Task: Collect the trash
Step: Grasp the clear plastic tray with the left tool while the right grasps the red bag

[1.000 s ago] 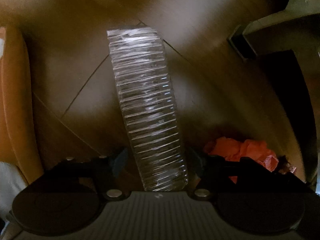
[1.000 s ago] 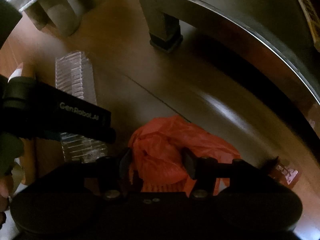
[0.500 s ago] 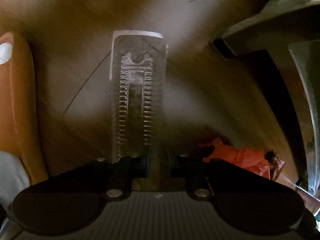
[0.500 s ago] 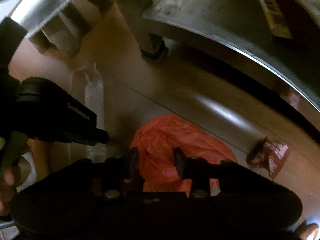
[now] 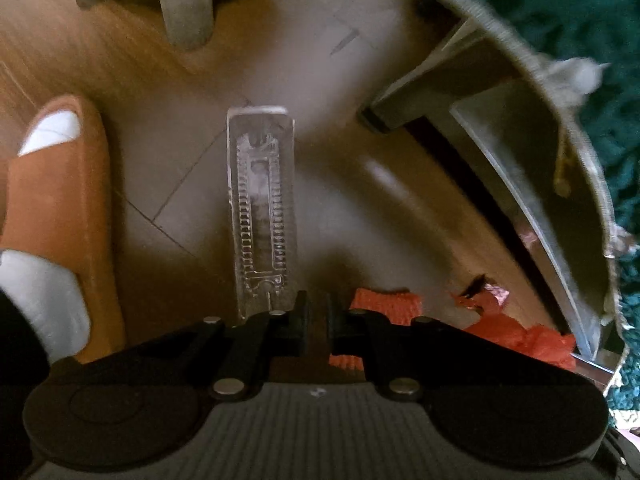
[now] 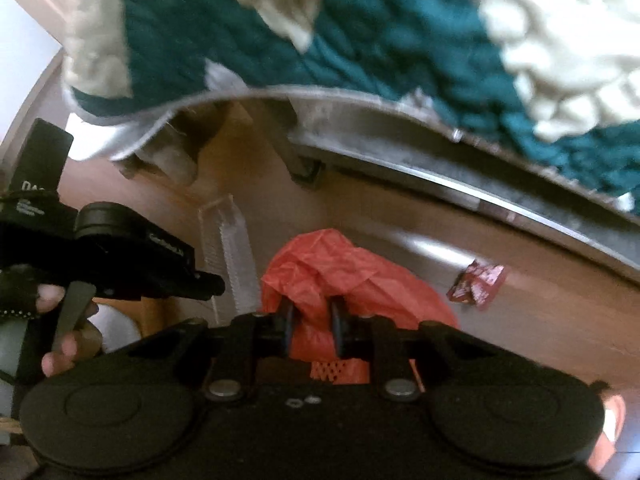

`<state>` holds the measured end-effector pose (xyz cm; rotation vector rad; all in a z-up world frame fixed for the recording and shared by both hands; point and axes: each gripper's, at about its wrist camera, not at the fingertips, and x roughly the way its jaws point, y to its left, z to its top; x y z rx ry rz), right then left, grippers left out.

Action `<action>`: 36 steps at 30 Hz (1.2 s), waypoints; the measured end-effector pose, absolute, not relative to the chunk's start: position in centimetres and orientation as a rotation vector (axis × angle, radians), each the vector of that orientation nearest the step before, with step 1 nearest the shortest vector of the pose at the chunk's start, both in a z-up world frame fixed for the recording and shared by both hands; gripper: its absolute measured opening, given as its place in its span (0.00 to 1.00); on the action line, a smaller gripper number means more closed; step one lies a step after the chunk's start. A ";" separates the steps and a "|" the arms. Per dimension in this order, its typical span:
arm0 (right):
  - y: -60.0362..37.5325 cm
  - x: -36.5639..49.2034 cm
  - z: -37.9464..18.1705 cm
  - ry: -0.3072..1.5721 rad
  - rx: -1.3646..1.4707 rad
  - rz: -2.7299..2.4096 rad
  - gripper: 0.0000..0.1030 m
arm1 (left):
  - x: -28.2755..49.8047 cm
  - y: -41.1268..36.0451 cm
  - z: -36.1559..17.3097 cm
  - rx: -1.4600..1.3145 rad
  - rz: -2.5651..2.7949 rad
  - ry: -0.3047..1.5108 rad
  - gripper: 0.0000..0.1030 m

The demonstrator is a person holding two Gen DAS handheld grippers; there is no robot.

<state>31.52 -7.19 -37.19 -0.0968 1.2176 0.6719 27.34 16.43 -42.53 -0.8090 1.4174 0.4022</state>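
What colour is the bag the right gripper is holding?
Red-orange; the bag shows best in the right wrist view.

Left gripper (image 6: 216, 286) housing carries white lettering, blurred; only the fragment "DA" is legible.

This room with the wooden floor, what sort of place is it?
Probably a bedroom at home: a teal and cream quilted blanket overhangs a grey metal bed frame, above brown wood flooring, beside an orange slipper.
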 end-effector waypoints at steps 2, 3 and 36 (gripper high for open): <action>-7.7 31.0 -36.2 1.193 -0.091 0.674 0.17 | 27.3 16.7 -42.2 -0.801 0.405 1.403 0.08; -7.9 30.8 -36.1 1.187 -0.094 0.673 0.17 | 27.2 16.9 -42.0 -0.786 0.409 1.399 0.08; -9.4 31.3 -39.8 1.371 0.076 0.617 0.17 | 30.2 17.5 -54.2 -0.615 0.422 1.545 0.59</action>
